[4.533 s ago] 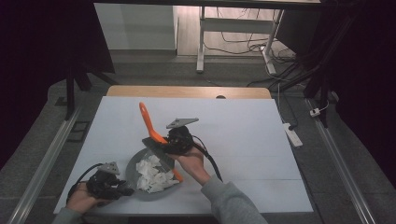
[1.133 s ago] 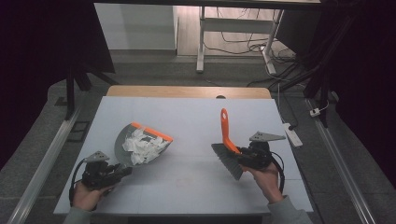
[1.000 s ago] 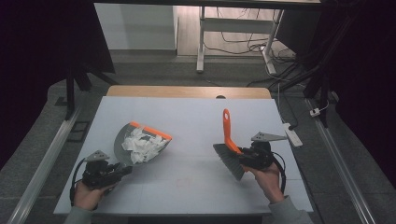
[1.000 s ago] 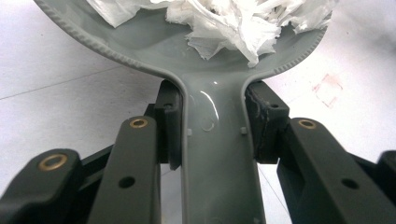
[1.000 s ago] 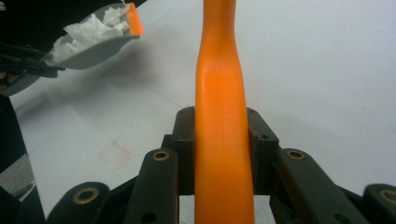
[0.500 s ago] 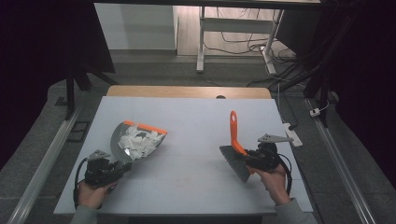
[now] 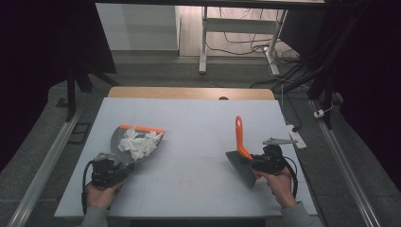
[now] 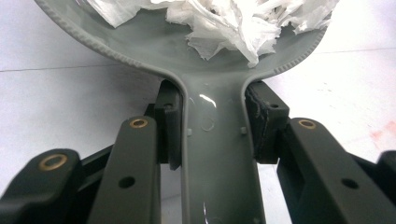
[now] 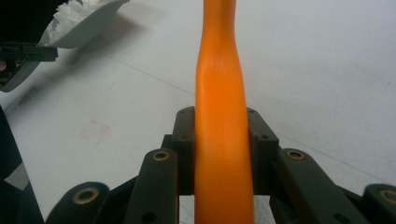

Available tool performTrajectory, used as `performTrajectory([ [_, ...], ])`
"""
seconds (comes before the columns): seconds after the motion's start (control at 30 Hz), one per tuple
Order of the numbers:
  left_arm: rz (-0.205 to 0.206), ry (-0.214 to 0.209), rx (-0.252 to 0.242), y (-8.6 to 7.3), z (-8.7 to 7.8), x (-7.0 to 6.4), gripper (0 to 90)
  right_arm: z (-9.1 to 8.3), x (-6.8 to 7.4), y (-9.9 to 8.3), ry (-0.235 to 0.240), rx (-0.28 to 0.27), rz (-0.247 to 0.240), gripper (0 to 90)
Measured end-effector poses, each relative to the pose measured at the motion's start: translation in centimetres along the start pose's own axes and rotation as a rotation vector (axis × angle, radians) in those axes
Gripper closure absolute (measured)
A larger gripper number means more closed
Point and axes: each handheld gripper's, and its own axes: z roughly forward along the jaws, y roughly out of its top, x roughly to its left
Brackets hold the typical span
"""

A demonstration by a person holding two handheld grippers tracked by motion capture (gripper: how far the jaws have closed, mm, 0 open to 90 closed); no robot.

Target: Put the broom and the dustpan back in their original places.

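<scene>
Left gripper, jaws pinching the grey handle of a dustpan at the white table's left side, pan heaped with torn white paper scraps. Right gripper, jaws clamped on the orange handle of a brush, bristles down near the table's right side.

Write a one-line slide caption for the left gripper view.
Left gripper clamps the grey dustpan by its handle, its pan holding torn white paper above the white table.
</scene>
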Motion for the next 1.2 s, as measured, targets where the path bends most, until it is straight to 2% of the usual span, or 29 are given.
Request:
performTrajectory([
  [0.27, -0.012, 0.02, 0.027, 0.5, 1.3, 0.1, 61.3, 0.5, -0.7, -0.3, -0.007, 0.037, 0.02, 70.3],
  [0.33, -0.002, 0.037, 0.022, 0.5, 1.5, 0.0, 61.3, 0.6, -0.8, -0.3, -0.005, 0.037, 0.026, 70.3],
  [0.47, -0.012, 0.03, 0.033, 0.5, 1.7, 0.2, 61.3, 0.8, -1.2, -0.4, -0.02, 0.044, 0.033, 70.3],
  [0.67, -0.024, 0.03, 0.041, 0.5, 2.0, 0.3, 61.2, 1.2, -2.3, -0.2, -0.034, 0.06, 0.064, 70.1],
  [0.83, -0.012, 0.045, 0.05, 0.5, 2.4, 0.0, 61.1, 1.5, -3.7, 0.0, -0.038, 0.081, 0.109, 68.9],
  [1.1, -0.011, 0.042, 0.059, 0.4, 2.5, -0.1, 61.0, 1.9, -4.9, 0.2, -0.056, 0.107, 0.112, 65.7],
  [1.2, -0.011, 0.042, 0.058, 0.4, 2.5, -0.2, 60.8, 2.0, -5.1, 0.2, -0.084, 0.117, 0.098, 62.3],
])
